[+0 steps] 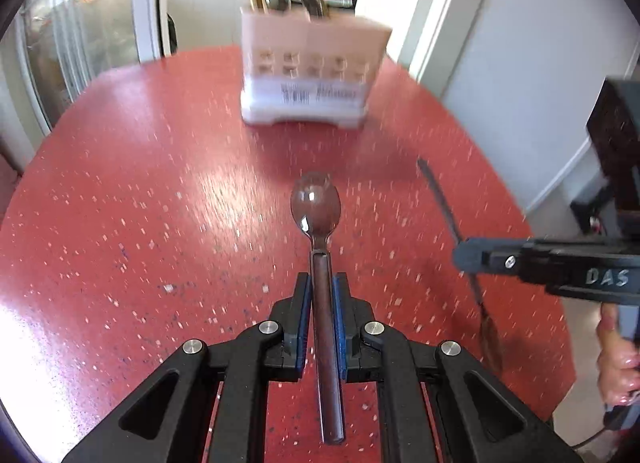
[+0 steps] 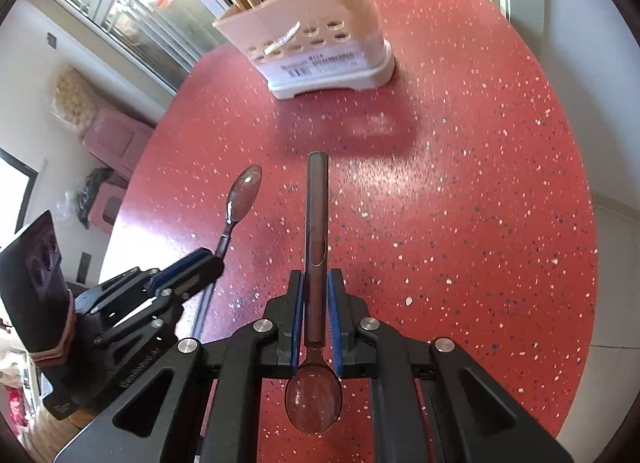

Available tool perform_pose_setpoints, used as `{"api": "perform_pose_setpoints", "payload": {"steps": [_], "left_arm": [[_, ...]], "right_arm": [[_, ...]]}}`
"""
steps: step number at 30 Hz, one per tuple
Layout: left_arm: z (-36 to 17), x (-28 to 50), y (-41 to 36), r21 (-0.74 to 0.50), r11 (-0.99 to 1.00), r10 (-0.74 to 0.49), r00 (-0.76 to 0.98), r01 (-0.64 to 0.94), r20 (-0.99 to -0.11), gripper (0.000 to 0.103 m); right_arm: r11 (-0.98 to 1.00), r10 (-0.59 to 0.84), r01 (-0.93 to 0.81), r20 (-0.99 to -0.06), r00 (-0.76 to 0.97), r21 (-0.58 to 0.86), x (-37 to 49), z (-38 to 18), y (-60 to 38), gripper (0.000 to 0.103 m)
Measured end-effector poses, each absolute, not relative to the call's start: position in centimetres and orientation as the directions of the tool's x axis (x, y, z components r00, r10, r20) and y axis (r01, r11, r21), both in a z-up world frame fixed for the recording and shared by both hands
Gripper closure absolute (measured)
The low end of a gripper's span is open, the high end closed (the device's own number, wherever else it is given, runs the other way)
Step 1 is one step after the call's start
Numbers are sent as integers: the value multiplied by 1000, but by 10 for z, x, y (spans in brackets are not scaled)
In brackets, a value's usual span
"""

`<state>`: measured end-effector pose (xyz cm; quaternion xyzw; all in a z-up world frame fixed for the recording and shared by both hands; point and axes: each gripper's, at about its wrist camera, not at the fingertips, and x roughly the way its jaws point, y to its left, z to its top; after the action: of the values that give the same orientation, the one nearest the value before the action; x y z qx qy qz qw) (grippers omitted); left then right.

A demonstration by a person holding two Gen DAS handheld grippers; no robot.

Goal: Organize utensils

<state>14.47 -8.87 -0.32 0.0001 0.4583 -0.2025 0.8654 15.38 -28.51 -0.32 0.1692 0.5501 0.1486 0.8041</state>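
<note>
My left gripper (image 1: 321,287) is shut on the handle of a metal spoon (image 1: 316,203), bowl pointing forward, held above the red speckled table (image 1: 140,183). My right gripper (image 2: 316,283) is shut on a second spoon (image 2: 317,199), handle pointing forward, bowl back toward the camera. The left gripper (image 2: 208,259) and its spoon (image 2: 244,193) also show at the left of the right wrist view. The right gripper (image 1: 464,257) and its spoon (image 1: 440,195) show at the right of the left wrist view. A pink-and-white utensil caddy (image 1: 308,67) (image 2: 316,43) stands at the table's far side, holding several utensils.
The round table's edge curves close on the right, with white wall and door frame (image 1: 448,23) behind. Glass doors (image 2: 132,11) and pink bins (image 2: 116,143) lie to the left beyond the table. A hand (image 1: 616,359) grips the right tool.
</note>
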Motion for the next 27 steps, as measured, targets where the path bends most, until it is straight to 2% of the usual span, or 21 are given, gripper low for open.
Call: {"api": "perform_pose_setpoints", "payload": {"steps": [1,2,3,10,20,21,22,23,27], "left_arm": [[3,144,-86,-199,918,-362,516,344,-776,63],[7,145,-80,-212,917,-372,533,338,-760,71],[9,147,-79,-222,916,-380,545,334,-747,74],[24,159,-65,-253,911,-402,564,326,-722,74],[-6,158,-84,-183,931,-330,511,317,-794,74],[-7,156,-88,-177,928,-332,509,329,-794,70],[-10,157,-92,-169,927,-327,500,335,-802,57],[-13,160,-95,-164,927,-321,487,337,-813,0],[-27,172,-113,-128,934,-281,461,335,-842,0]], "right_arm": [[897,427,-60,-828,364,437,153,1,-286,90],[897,428,-66,-822,375,437,153,4,-287,90],[897,429,-76,-815,389,436,152,8,-287,90],[902,420,-111,-793,440,417,164,27,-284,90],[897,424,-78,-797,430,435,168,16,-294,90],[897,425,-78,-796,431,436,167,16,-297,90],[896,425,-77,-795,432,437,166,16,-299,90],[896,424,-75,-795,434,437,165,16,-301,90],[890,429,-59,-784,449,453,161,17,-313,90]]}}
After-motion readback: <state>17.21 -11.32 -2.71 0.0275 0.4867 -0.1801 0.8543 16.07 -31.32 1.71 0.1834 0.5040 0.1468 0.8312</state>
